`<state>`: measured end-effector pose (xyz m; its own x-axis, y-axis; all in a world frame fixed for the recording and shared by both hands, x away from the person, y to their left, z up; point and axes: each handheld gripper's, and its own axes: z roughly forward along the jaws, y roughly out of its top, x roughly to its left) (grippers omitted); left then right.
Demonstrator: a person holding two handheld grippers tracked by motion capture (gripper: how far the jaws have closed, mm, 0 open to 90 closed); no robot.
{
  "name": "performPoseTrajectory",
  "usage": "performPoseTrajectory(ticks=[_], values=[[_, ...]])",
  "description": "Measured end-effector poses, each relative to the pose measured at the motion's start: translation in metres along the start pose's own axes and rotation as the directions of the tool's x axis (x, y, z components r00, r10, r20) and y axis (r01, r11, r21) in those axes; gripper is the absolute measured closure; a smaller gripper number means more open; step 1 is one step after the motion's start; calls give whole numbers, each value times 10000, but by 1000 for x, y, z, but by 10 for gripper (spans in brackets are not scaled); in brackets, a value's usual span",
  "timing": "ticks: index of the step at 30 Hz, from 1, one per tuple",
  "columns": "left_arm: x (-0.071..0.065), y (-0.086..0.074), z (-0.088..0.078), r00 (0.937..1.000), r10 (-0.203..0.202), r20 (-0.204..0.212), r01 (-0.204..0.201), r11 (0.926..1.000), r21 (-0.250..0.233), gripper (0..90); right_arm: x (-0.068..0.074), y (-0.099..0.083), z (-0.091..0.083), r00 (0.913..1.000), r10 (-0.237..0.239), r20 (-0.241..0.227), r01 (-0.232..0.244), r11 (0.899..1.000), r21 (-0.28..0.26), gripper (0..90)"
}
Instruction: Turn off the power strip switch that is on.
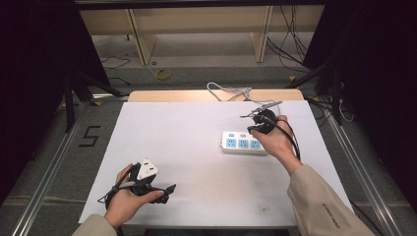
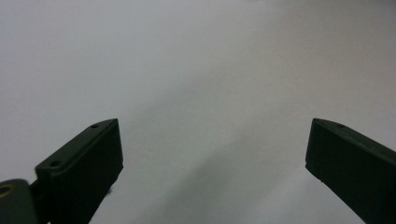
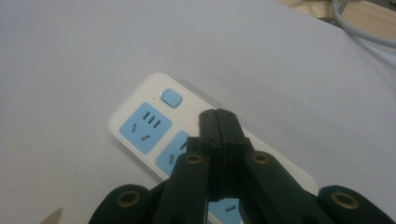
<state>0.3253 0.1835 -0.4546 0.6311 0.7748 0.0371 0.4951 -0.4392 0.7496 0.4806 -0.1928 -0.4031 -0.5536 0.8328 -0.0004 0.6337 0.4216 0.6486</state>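
Your right gripper (image 3: 218, 116) has its jaws pressed together with nothing between them, and its closed tip hangs over the power strip (image 3: 154, 121), just past the small blue switch (image 3: 170, 98) and above the middle socket. Whether the tip touches the strip or hovers just off it cannot be told. In the high view the power strip (image 1: 241, 142) lies on the right half of the white table (image 1: 187, 132), its long axis running left to right, with your right gripper (image 1: 260, 123) at its far right end and coming at it from behind. Its white cable (image 1: 228, 92) coils at the far table edge.

Your left gripper (image 2: 212, 154) has its jaws spread wide and holds nothing, with bare table between them. It rests near the front left corner (image 1: 157, 189), well apart from the strip, so your right hand (image 1: 275, 142) is plainly the nearer one for any press on a switch
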Motion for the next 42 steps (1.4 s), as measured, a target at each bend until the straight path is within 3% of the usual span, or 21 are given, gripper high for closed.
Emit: performPoseTrajectory(ticks=[42], values=[[0,0,0,10000,43,8,-43,10000,-16,34,-6,17,34,9995,278,139,-292,9933,1122,900]])
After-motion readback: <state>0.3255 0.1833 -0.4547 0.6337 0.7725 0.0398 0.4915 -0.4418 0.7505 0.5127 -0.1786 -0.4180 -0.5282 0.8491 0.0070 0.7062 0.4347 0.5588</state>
